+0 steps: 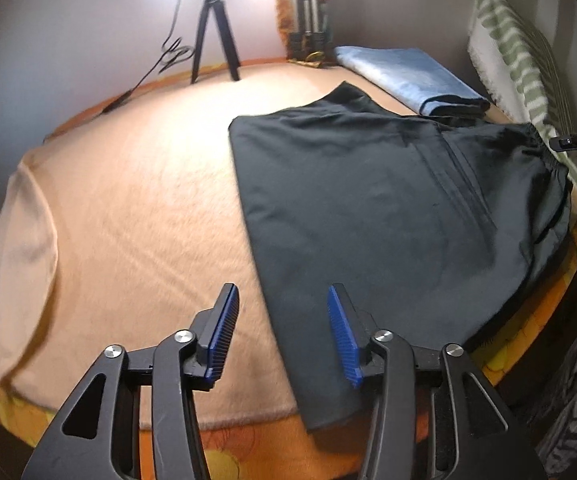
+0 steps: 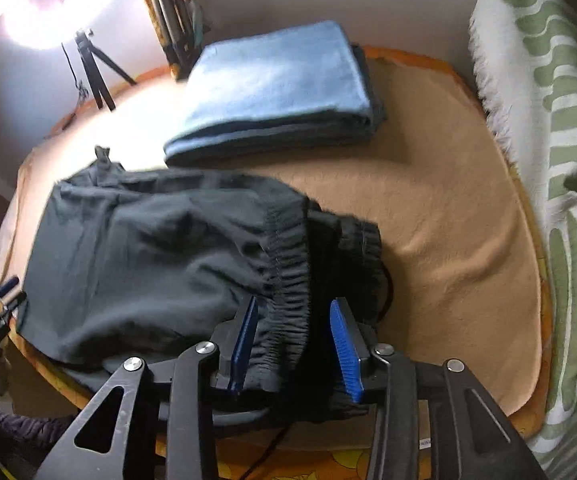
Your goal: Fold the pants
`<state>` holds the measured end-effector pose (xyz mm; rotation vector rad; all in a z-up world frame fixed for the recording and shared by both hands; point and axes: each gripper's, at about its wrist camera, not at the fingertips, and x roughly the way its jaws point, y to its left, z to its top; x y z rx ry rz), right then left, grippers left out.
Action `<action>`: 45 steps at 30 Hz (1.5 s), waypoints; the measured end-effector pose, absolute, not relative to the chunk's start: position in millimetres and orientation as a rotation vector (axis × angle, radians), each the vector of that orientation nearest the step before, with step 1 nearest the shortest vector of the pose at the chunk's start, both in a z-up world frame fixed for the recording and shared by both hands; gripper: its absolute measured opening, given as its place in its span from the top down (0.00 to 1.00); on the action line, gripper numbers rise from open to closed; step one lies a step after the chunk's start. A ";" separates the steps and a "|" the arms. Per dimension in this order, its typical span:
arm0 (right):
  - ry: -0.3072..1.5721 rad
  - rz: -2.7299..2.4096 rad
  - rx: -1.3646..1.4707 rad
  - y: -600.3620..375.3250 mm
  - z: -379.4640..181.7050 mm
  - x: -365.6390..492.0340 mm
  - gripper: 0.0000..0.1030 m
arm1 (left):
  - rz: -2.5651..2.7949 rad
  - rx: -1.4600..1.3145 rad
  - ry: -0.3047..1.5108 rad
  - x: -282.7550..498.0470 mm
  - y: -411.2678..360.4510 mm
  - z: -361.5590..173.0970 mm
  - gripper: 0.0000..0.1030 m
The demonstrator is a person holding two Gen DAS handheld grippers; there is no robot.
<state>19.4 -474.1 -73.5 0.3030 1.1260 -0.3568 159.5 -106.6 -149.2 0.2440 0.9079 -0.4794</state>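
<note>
Two tools are in play, each with two blue ribbed pads, over one pair of dark pants (image 1: pixel 388 200) folded on a bed under a tan blanket (image 1: pixel 136 208).

The left tool (image 1: pixel 282 334) points steeply down near the bed's front edge; its jaws stand partly apart with nothing in them, the folded edge of the pants lying on the blanket below the gap. The right tool (image 2: pixel 294 344) also tilts steeply down, and its jaws are partly apart with the gathered elastic waistband (image 2: pixel 288 280) bunched between them; the left pad lies against the fabric, the right pad looks clear of it, so no firm grip shows.

Only the right wrist view shows the waistband up close and the left tool at its far left edge. Beyond the pants lies one folded light-blue towel (image 2: pixel 276 84). Farther still stands one small black tripod (image 1: pixel 214 32) under a bright lamp. One green-and-white patterned cushion (image 2: pixel 548 160) runs along the right.
</note>
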 end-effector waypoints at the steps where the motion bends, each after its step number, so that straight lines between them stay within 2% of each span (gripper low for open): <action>1: 1.104 -0.355 0.303 -470.2 -68.4 20.6 0.58 | -0.471 0.231 0.917 159.1 -103.1 -150.7 0.52; 4: 1.035 -0.312 0.311 -457.3 -52.6 24.0 0.53 | -0.464 0.197 0.952 158.7 -95.8 -157.2 0.52; 7: 0.993 -0.216 0.336 -434.2 -47.7 36.0 0.52 | -0.463 0.174 0.974 157.2 -92.7 -162.7 0.52; 13: 1.051 -0.135 0.294 -391.6 -63.4 41.9 0.52 | -0.472 0.199 0.963 150.3 -93.5 -163.6 0.52; 20: 1.103 -0.169 0.416 -409.9 -94.1 16.5 0.52 | -0.476 0.200 0.960 151.5 -92.8 -164.3 0.52; 21: 1.116 -0.179 0.416 -412.9 -98.5 15.3 0.53 | -0.473 0.199 0.960 151.8 -92.5 -164.3 0.52; 24: 1.196 -0.269 0.354 -426.3 -118.3 13.3 0.73 | -0.466 0.184 0.964 151.6 -90.6 -163.6 0.52; 26: 1.210 -0.264 0.379 -433.2 -122.8 9.6 0.73 | -0.467 0.172 0.966 150.9 -89.3 -163.2 0.52; 29: 1.232 -0.277 0.317 -425.6 -118.0 12.5 0.72 | -0.478 0.119 0.981 152.1 -85.8 -162.3 0.52; 31: 1.230 -0.277 0.284 -417.7 -111.0 16.9 0.65 | -0.486 0.072 0.993 154.2 -83.3 -161.4 0.52; 37: 1.119 -0.101 0.245 -363.6 -71.6 50.8 0.55 | -0.486 0.034 0.996 158.7 -86.0 -161.2 0.52; 45: 1.088 0.112 0.176 -261.0 -66.7 141.3 0.54 | -0.494 -0.060 0.998 163.4 -79.3 -161.9 0.53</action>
